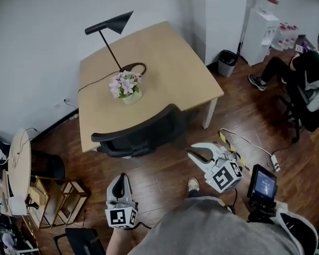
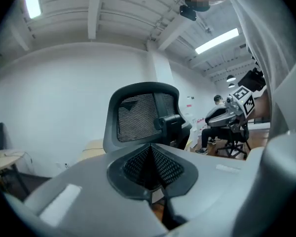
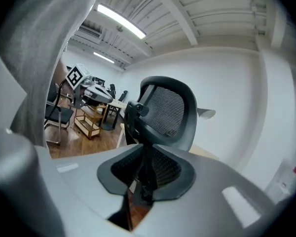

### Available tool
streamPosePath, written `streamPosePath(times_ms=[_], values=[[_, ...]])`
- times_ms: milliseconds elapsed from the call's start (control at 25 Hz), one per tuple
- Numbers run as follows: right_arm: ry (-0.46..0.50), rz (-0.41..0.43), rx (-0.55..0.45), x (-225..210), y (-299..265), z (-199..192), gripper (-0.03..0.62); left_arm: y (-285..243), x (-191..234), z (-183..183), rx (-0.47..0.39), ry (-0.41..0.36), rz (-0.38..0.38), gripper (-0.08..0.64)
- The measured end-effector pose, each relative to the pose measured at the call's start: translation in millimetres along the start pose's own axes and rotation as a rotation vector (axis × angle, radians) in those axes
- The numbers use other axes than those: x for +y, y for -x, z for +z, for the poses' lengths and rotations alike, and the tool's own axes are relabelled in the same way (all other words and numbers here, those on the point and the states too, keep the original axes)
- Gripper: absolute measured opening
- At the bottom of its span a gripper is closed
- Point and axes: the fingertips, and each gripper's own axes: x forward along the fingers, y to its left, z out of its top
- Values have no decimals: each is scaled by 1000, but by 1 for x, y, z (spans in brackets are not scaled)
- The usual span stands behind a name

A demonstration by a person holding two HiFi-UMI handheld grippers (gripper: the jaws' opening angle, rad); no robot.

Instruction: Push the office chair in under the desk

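Dark wooden floor (image 1: 244,116) fills the head view, with a pale wooden table (image 1: 170,57) standing against a white wall. On the table are a black lamp (image 1: 110,28), its cable, and a pot of pink flowers (image 1: 126,86). The office chair (image 1: 143,132) is black, with a curved backrest; its back lies along the table's near edge and its seat is tucked underneath. Both tools hang in the air on the near side of the chair, apart from it: the left hand-held gripper (image 1: 122,177) low and left, the right hand-held gripper (image 1: 196,152) to the right. A seated person (image 1: 308,68) is in the far right corner.

From the left gripper view, the ribbed pads meet with nothing between them. Beyond them the chair shows a mesh backrest in a thick dark frame, with a block-like fitting on a bar behind it.

From the right gripper view, the pads stand a narrow slit apart, bare floor showing through, and grip nothing. The chair's mesh back rises just beyond, with the table edge past it.
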Motion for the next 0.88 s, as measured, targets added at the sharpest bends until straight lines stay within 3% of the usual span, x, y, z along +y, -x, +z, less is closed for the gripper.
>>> streamPosePath(times_ms=[400, 680, 880], values=[[-168, -23, -39, 96, 41, 36, 7, 85, -51, -16, -54, 117, -137, 2], [-425, -65, -31, 157, 84, 41, 6, 149, -88, -34, -33, 169, -236, 2], [-507, -54, -23, 189, 109, 45, 7, 178, -115, -34, -25, 209, -277, 2]])
